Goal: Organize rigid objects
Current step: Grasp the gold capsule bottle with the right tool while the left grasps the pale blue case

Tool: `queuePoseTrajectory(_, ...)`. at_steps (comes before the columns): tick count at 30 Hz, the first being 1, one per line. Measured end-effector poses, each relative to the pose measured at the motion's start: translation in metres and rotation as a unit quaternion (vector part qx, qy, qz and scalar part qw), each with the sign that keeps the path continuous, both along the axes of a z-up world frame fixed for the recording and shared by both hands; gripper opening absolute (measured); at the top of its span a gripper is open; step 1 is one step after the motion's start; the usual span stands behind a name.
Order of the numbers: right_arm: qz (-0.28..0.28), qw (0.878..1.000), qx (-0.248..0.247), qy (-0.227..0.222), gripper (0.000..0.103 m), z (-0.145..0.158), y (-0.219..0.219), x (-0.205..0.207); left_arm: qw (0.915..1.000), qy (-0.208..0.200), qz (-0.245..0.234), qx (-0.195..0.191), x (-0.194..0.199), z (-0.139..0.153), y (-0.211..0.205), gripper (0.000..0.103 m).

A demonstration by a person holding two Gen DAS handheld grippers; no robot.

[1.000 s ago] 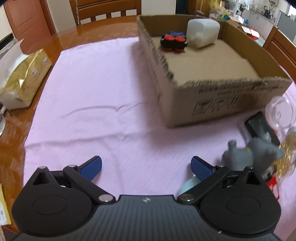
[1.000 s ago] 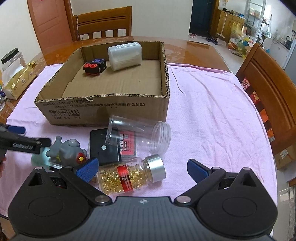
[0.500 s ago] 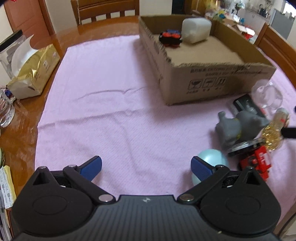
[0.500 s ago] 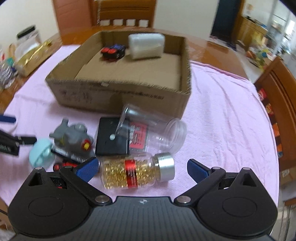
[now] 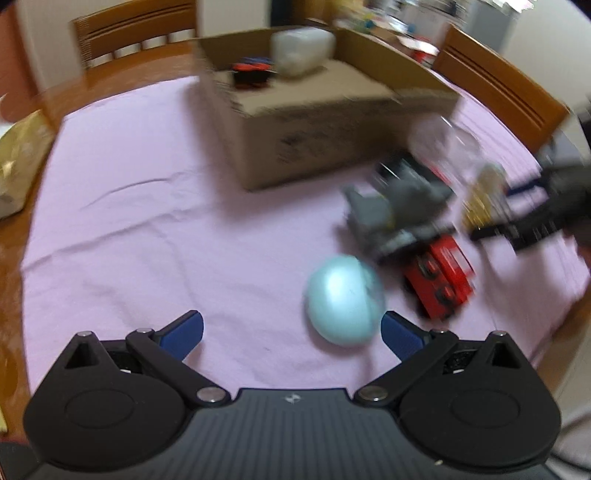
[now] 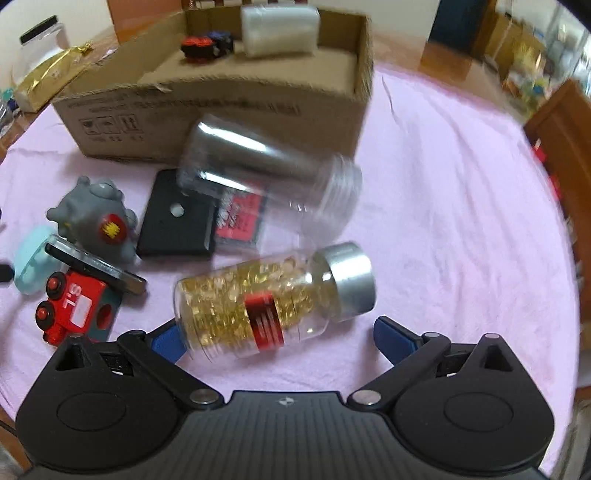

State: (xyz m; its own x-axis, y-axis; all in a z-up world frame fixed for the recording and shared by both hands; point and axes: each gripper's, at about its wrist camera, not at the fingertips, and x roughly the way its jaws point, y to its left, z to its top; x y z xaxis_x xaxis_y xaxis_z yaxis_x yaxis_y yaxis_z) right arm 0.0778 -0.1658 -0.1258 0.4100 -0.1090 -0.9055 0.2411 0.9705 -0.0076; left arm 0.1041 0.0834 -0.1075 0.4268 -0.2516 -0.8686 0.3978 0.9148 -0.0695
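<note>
My left gripper is open and empty; a pale blue egg-shaped object lies just ahead of its right finger. Beyond the egg are a red toy train and a grey toy figure. My right gripper is open, with a lying jar of gold capsules between its fingers, not clamped. An empty clear jar lies on a black case. The grey figure, train and egg sit to the left. The cardboard box holds a white container and small toy car.
A pink cloth covers the wooden table. A gold packet and a jar lie at the left edge. Wooden chairs stand around the table. The right gripper shows at the right edge of the left wrist view.
My left gripper has swung right toward the blue egg, with motion blur. My right gripper has moved forward and down, so the capsule jar now lies between its fingers.
</note>
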Motion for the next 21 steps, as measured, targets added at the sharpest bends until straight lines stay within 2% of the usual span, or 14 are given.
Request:
queuePoseTrajectory(4,0.031,0.999,-0.006,-0.020,0.103,-0.001,-0.001,-0.004,0.9990,0.012,-0.039,0.017,-0.002,-0.013,-0.008,0.102)
queuePoseTrajectory(8,0.032,0.999,-0.003,-0.013,0.103,0.000,-0.002,-0.003,0.9978,-0.008,-0.052,0.040,-0.005,-0.018,-0.014,0.103)
queuePoseTrajectory(15,0.024,1.000,-0.005,-0.020,0.103,0.001,0.000,-0.004,0.9992,-0.025,-0.008,0.031,-0.001,-0.019,-0.026,0.103)
queuePoseTrajectory(21,0.032,0.999,-0.007,-0.029,0.103,0.000,0.000,-0.006,0.9987,-0.017,0.034,0.035,0.006,-0.019,-0.036,0.103)
